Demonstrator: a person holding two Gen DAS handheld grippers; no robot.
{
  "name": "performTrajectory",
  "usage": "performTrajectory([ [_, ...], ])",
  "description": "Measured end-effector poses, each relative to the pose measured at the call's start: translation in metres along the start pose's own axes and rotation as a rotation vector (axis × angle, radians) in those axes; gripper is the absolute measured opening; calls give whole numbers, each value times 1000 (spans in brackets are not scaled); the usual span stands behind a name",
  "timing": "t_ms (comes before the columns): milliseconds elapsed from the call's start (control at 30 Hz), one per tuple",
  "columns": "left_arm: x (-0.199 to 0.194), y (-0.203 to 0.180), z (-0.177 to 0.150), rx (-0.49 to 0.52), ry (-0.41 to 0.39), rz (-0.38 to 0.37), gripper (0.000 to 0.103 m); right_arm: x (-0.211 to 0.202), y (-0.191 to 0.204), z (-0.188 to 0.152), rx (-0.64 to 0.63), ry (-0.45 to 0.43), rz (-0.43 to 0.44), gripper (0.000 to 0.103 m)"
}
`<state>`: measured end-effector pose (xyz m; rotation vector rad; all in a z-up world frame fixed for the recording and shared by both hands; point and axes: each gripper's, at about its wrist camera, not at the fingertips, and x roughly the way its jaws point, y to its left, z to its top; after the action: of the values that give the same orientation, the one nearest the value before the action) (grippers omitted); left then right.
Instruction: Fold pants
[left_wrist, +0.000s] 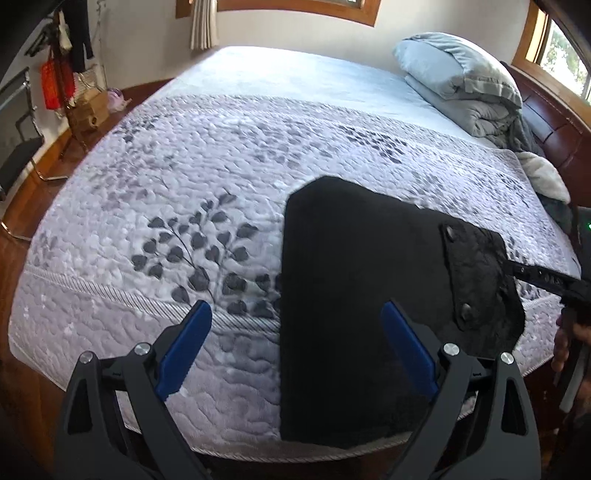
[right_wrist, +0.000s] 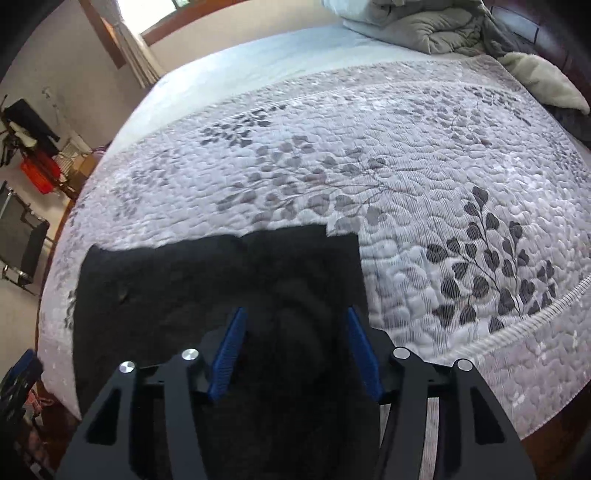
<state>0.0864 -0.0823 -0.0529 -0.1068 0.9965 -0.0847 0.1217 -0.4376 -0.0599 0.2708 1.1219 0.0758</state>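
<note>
Black pants (left_wrist: 354, 295) lie folded on the bed near its front edge, with a pocket flap and two buttons showing at the right end (left_wrist: 476, 273). My left gripper (left_wrist: 297, 336) is open above the front edge, its right pad over the pants. In the right wrist view the pants (right_wrist: 192, 291) fill the lower left. My right gripper (right_wrist: 295, 343) is open with black fabric between its blue pads, and I cannot tell whether the pads touch it. The right gripper also shows in the left wrist view (left_wrist: 517, 271) at the pants' right end.
The bed has a grey quilted cover with a leaf print (left_wrist: 192, 192). A pillow and folded grey duvet (left_wrist: 461, 77) lie at the head by the wooden headboard (left_wrist: 554, 122). A chair (left_wrist: 18, 147) and clutter stand on the floor at the left.
</note>
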Motion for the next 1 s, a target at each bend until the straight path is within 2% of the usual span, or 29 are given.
performTrajectory([
  [167, -1, -4, -11, 21, 23, -11, 93, -24, 30, -36, -94, -11, 44, 57],
  [300, -6, -3, -10, 23, 13, -10, 93, -34, 72, -66, -179, -4, 144, 57],
  [367, -8, -1, -8, 19, 6, 1, 93, -31, 100, -79, -225, 29, 223, 57],
  [433, -11, 2, -7, 11, 1, 9, 93, -29, 124, -88, -281, 44, 265, 56],
  [567, -16, 7, -5, -1, -13, 15, 93, -15, 157, -97, -361, 75, 286, 56],
  [667, -20, 7, -4, 5, -24, 13, 93, 8, 162, -97, -361, 129, 243, 54],
  [767, -23, 6, -3, 7, -36, 9, 93, 22, 161, -99, -348, 143, 240, 54],
  [933, -23, 4, -1, 15, -42, 1, 94, 10, 147, -98, -310, 126, 281, 54],
  [1000, -22, 3, -2, 20, -44, 2, 94, -2, 134, -93, -279, 89, 248, 54],
])
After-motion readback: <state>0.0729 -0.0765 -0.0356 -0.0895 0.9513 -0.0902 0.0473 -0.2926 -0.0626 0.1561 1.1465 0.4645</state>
